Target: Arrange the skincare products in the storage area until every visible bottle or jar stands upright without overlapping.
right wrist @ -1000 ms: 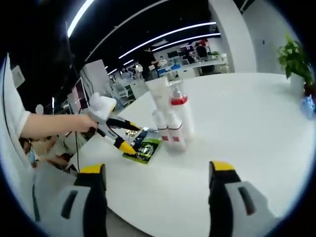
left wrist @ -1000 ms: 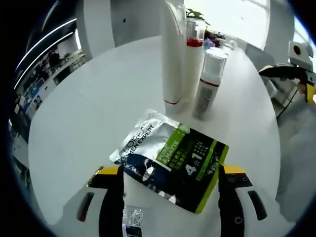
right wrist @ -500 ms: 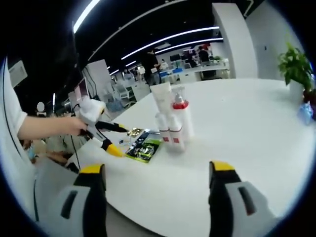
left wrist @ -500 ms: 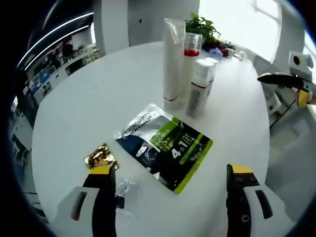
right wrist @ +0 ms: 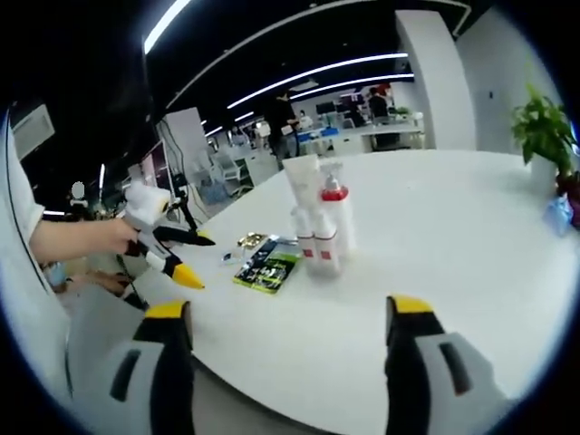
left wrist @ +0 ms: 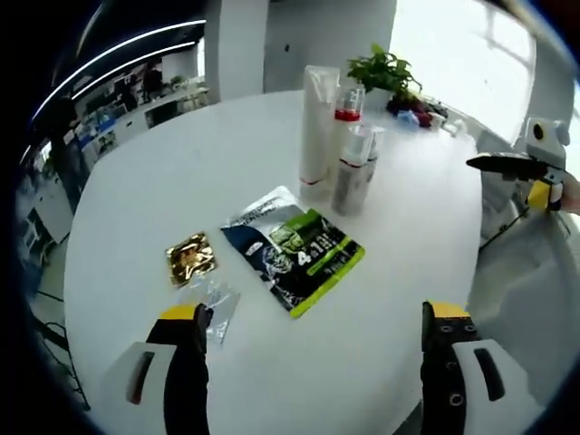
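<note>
Both tongs are released, jaws spread wide with nothing between them. In the left gripper view, the left tongs (left wrist: 313, 335) hang over the near edge of the round white tabletop (left wrist: 136, 199). Just ahead of them, between the jaw lines, a silver, green and dark sachet (left wrist: 292, 249) lies flat. Off toward the left jaw lie a small gold packet (left wrist: 190, 258) and, nearer that jaw, a clear wrapper (left wrist: 217, 299). Farther ahead, beyond the sachet, the skincare products stand upright in a tight cluster: a tall white tube (left wrist: 317, 127), a red-collared pump bottle (left wrist: 346, 122) behind it, and a clear-capped bottle (left wrist: 352, 172) just beside the tube. A potted plant (left wrist: 385, 68) stands beyond them. The right tongs (left wrist: 512, 168) enter from the right, well apart from the cluster.

In the right gripper view, the right tongs (right wrist: 285, 326) sit over the tabletop edge, with the cluster ahead and the sachet to its left. A hand (right wrist: 109, 236) holds the left tongs beyond the sachet.
</note>
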Action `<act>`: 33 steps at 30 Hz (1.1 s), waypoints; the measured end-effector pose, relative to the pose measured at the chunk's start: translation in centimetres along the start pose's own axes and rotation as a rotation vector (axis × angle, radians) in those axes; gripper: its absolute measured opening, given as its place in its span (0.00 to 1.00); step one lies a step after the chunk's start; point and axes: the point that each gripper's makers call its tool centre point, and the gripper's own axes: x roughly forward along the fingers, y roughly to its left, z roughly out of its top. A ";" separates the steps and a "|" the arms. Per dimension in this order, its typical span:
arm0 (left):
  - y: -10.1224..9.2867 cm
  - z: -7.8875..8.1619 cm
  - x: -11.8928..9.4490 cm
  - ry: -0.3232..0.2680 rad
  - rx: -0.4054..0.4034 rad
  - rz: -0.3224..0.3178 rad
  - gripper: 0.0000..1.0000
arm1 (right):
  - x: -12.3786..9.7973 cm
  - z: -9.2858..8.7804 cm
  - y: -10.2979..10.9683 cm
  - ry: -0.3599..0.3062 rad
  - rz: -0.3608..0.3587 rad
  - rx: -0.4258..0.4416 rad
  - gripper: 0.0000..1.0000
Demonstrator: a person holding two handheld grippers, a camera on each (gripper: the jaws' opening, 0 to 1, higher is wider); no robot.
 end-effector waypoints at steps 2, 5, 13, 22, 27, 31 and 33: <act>-0.1 -0.4 -0.9 -0.012 -0.017 0.015 0.97 | -0.1 0.0 0.1 0.000 0.003 -0.001 0.89; -0.5 -0.9 -2.2 -0.034 -0.045 0.029 0.97 | -0.2 -0.1 0.4 0.005 0.014 -0.005 0.89; -0.6 -2.1 -4.5 -0.105 -0.129 0.077 0.97 | -0.6 -0.6 1.1 0.019 0.045 -0.016 0.89; -1.4 -2.4 -6.2 -0.171 -0.155 0.115 0.97 | -0.7 -0.6 1.1 0.007 0.040 -0.019 0.89; -2.0 -2.5 -7.0 -0.186 -0.180 0.124 0.97 | -0.9 -0.3 0.6 -0.020 0.024 0.008 0.88; -1.9 -2.6 -7.3 -0.189 -0.185 0.139 0.97 | -0.7 -0.5 0.9 -0.006 0.029 -0.009 0.87; -1.9 -2.4 -7.4 -0.199 -0.196 0.137 0.97 | -0.7 -0.6 0.9 -0.006 0.028 -0.016 0.87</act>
